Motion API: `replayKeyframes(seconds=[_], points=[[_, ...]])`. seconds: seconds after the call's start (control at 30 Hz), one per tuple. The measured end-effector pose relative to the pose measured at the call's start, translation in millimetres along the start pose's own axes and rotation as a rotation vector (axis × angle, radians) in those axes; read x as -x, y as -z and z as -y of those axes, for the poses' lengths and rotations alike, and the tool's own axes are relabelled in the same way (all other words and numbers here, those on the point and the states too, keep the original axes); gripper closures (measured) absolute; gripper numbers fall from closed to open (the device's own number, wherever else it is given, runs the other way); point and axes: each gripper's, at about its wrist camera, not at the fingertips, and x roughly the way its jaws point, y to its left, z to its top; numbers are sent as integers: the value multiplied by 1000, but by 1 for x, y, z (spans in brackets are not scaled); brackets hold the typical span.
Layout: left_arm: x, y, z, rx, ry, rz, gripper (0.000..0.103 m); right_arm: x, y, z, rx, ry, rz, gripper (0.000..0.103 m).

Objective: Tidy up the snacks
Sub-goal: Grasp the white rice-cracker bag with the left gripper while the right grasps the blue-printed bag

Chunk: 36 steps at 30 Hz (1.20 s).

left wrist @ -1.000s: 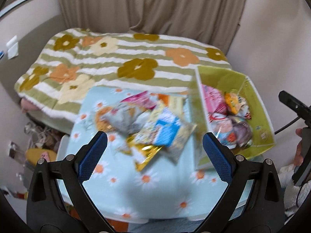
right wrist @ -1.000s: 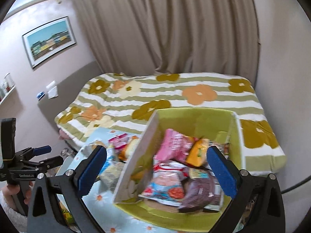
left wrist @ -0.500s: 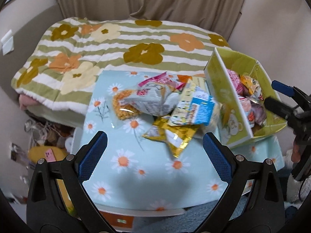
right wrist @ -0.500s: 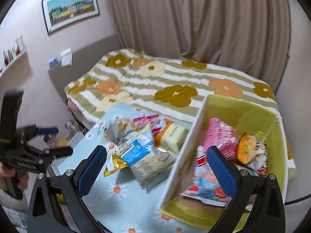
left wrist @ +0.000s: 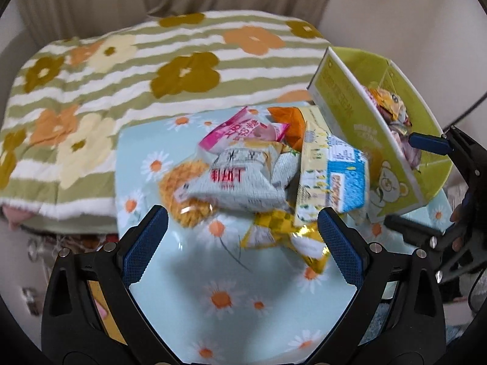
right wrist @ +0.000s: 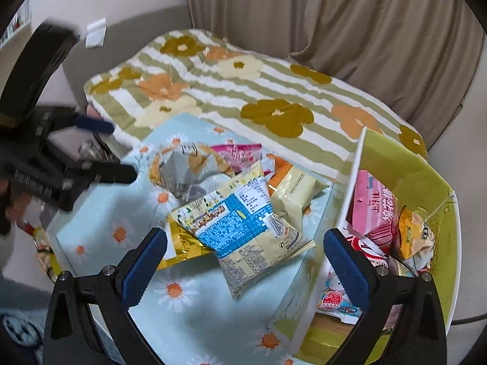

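Counter (left wrist: pixel 188 276): covered by a pale blue cloth with daisy print; stands just beside a bed (left wrist: pixel 121 70) with a green-and-white striped, flowered cover.

Snack pile (left wrist: pixel 258 176): loose packets heaped on the counter's far half, overlapping one another. Includes a grey-white bag (left wrist: pixel 240 182) on top of an orange-speckled packet (left wrist: pixel 179 194); a pink packet (left wrist: pixel 240 130) behind it; a blue-and-yellow bag (right wrist: pixel 243 228) leaning across the others; a gold foil packet (left wrist: pixel 283 234) partly under it at the near edge; a cream packet (right wrist: pixel 295 185) with an orange one behind.

Box (right wrist: pixel 438 188): yellow-green, open-topped, on the counter's right side, touching the pile. Holds several packets, among them a pink one (right wrist: pixel 374 210) standing upright and a yellow-orange one (right wrist: pixel 414 231) beside it.

Left hand-held gripper (left wrist: pixel 240 246): fingers spread wide, holding nothing, above the near part of the counter and facing the pile.

Right hand-held gripper (right wrist: pixel 243 267): fingers spread wide, empty, above the near edge of the pile, one finger over the box's white wall.

Background: beige curtain (right wrist: pixel 365 30) behind the bed.
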Motion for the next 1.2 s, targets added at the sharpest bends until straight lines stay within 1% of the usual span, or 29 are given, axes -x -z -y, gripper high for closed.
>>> replayKeyframes(seconds=[0.2,0.27,0.37,0.5,0.63,0.7,0.83,0.9,0.97,1.0,1.2], points=[[-48,-22,-4,-45,52,-71,5,-28,0,0,30,-16,-57,1],[-62,-26,-5,-46,78,-91,5,-36,-2,-1,61,-21,-73,1],[-81,-30,-5,-55,98,-116,5,-47,-4,-4,115,-16,-99,1],[-95,-31,-10,-47,111,-138,5,-58,-6,-7,173,-16,-120,1],[-103,-33,-14,-26,132,-150,8,-66,-6,-6,192,-37,-139,1],[-105,-32,-14,-23,153,-157,19,-68,-6,-4,201,-47,-144,1],[-106,-30,-9,-60,141,-160,29,-71,-6,0,202,-72,-150,1],[-104,-29,-6,-77,125,-156,37,-74,-7,1,203,-84,-159,1],[-99,-29,-4,-91,109,-147,42,-75,-8,0,213,-90,-162,1],[-97,-29,-3,-94,107,-142,44,-76,-8,0,217,-92,-165,1],[-86,-25,-5,-80,108,-122,46,-79,-9,-1,230,-105,-186,1]])
